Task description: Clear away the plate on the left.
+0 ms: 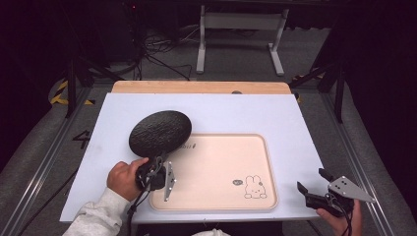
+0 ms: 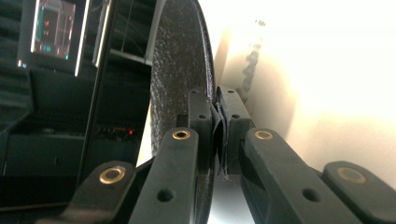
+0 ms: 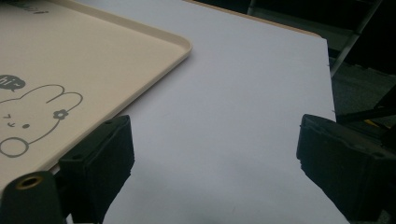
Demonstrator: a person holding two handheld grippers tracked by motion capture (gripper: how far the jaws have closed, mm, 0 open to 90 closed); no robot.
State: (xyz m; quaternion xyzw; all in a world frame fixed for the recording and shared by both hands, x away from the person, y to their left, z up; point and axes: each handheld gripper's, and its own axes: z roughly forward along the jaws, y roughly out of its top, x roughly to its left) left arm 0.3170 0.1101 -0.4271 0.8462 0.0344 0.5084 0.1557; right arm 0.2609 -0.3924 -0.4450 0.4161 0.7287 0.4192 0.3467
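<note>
Left hand (image 1: 124, 178) comes in from the bottom left in a pale sleeve, gripping the left gripper (image 1: 156, 162) rolled over on its side, jaws pinched tight together and pointing away from the person. Right hand (image 1: 339, 216) sits low at the bottom right corner, right gripper (image 1: 311, 183) aimed left with its jaws spread wide apart.

Dim surroundings, glare washing out the left gripper view.

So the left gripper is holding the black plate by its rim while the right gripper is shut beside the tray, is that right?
Not quite: the right gripper is open, jaws wide apart with nothing between them, as the right gripper view shows. The left gripper does hold the black plate by its rim, beside the tray.
</note>
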